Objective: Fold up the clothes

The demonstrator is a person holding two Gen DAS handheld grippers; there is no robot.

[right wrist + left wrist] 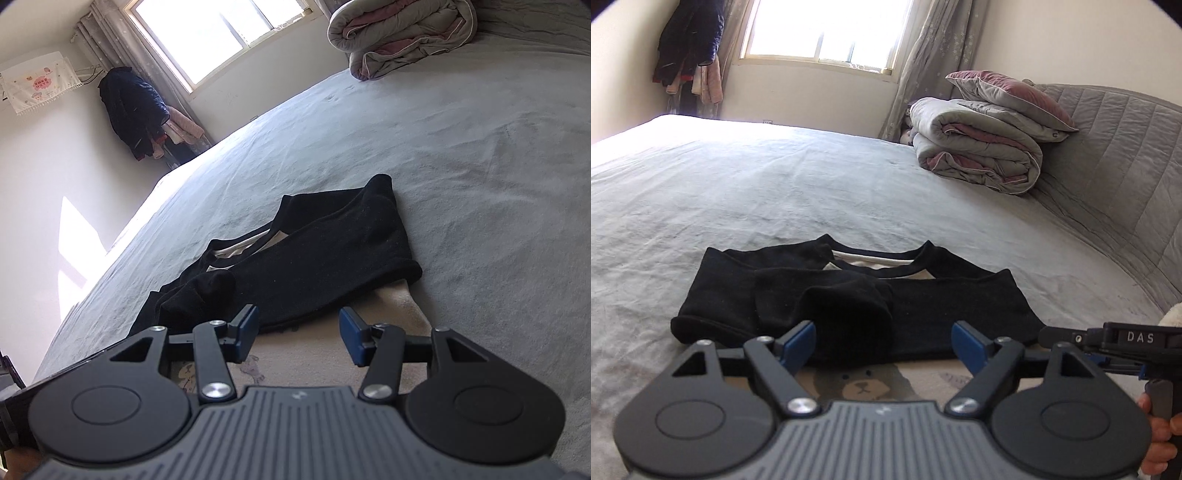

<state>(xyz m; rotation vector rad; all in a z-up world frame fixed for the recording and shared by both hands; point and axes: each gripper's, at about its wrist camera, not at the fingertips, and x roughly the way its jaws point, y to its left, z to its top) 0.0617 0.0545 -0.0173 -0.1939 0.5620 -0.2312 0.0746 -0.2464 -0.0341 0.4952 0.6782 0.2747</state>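
Left gripper (884,343) spreading wide at black garment (857,295) near hem, right gripper (297,334) gaping unloaded, grey bedsheet (775,184) lying bare around.

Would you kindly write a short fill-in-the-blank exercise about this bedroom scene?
1. The black garment lies on the ____.
2. The left gripper has its jaws ____, nothing clamped.
3. The cartoon animal print on the beige cloth shows a ____.
4. The rolled quilt has a ____ resting on top.

Missing words: bed; open; bear; pillow
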